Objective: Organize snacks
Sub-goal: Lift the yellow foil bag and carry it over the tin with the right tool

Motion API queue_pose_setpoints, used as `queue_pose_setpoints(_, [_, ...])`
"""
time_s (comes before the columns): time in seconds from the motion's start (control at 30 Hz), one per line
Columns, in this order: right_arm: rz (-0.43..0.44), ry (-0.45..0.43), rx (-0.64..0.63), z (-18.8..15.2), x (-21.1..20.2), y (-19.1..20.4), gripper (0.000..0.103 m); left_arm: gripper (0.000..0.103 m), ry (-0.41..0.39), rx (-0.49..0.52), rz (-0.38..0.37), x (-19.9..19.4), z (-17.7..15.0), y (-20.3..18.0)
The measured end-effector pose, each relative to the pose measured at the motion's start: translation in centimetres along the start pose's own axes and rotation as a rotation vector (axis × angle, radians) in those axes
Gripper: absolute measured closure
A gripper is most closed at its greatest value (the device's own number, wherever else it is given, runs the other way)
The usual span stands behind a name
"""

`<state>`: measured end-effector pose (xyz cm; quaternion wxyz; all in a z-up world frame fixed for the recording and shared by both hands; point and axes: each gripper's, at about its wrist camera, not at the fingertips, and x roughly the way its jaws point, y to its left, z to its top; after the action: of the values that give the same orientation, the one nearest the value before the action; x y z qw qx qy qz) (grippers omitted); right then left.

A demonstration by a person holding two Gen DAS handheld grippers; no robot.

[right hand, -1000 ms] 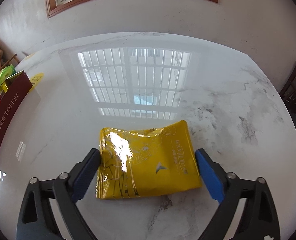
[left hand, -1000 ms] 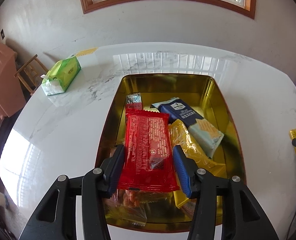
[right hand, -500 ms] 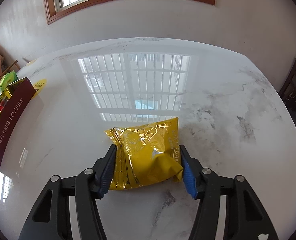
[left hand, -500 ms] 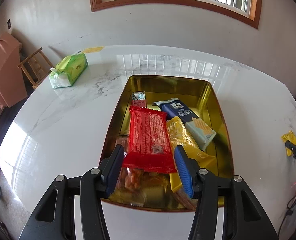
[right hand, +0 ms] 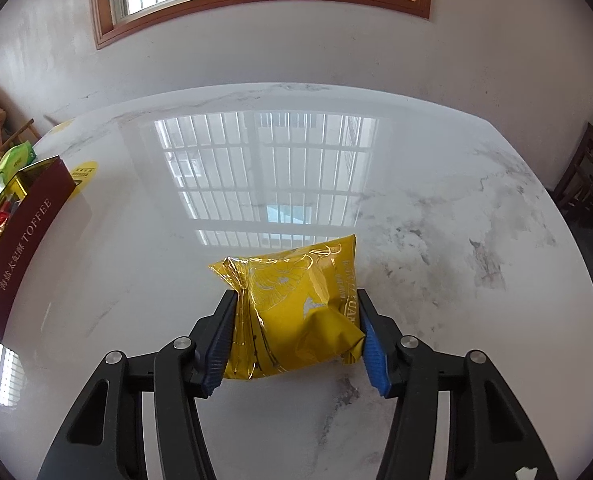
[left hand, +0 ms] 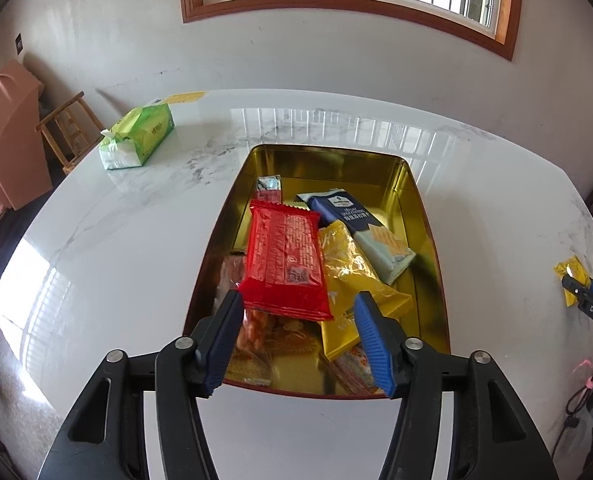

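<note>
Nearest the left camera, the left tool (left hand: 298,322) is opening, its blue pads clear of the red snack pack (left hand: 284,264), which lies on the heap in the gold tin (left hand: 428,240) just ahead of the tips. Under and beside it sit an orange-filled clear packet (left hand: 256,328), a yellow foil pack (left hand: 352,272) and a navy-and-pale-blue biscuit pack (left hand: 360,228) whose print is too small to read. Farther left on the white marble surface (left hand: 136,240) lies a green tissue pack (left hand: 138,136).

Over at the right camera, the right tool (right hand: 296,330) grips a yellow foil snack bag (right hand: 296,312) from both sides, crumpling it just above the surface. Well off to the left stands the tin's maroon outer wall (right hand: 20,240), lettered "TOFFEE" after some Chinese characters.
</note>
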<state>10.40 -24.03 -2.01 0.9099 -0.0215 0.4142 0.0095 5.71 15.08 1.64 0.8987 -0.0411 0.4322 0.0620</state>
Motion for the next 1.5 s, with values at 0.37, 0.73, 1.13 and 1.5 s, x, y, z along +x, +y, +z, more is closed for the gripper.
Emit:
queue_pose_setpoints(0.37, [0.031, -0.028, -0.029, 0.9, -1.4, 1.7, 0.051, 0.027, -0.002, -0.027, -0.042, -0.2, 0.3, 0.0])
queue_pose_setpoints(0.73, [0.089, -0.061, -0.073, 2.0, -2.8, 5.0, 0.051, 0.024, -0.042, -0.021, -0.057, -2.1, 0.1, 0.0])
queue_pose_setpoints(1.13, [0.185, -0.089, -0.119, 3.9, -4.2, 9.8, 0.051, 0.011, -0.098, -0.049, 0.006, -4.9, -0.8, 1.8])
queue_pose_setpoints(1.5, [0.339, -0.108, -0.251, 6.4, -5.0, 20.7, 0.05, 0.01, -0.065, -0.132, 0.066, -4.5, -2.0, 4.9])
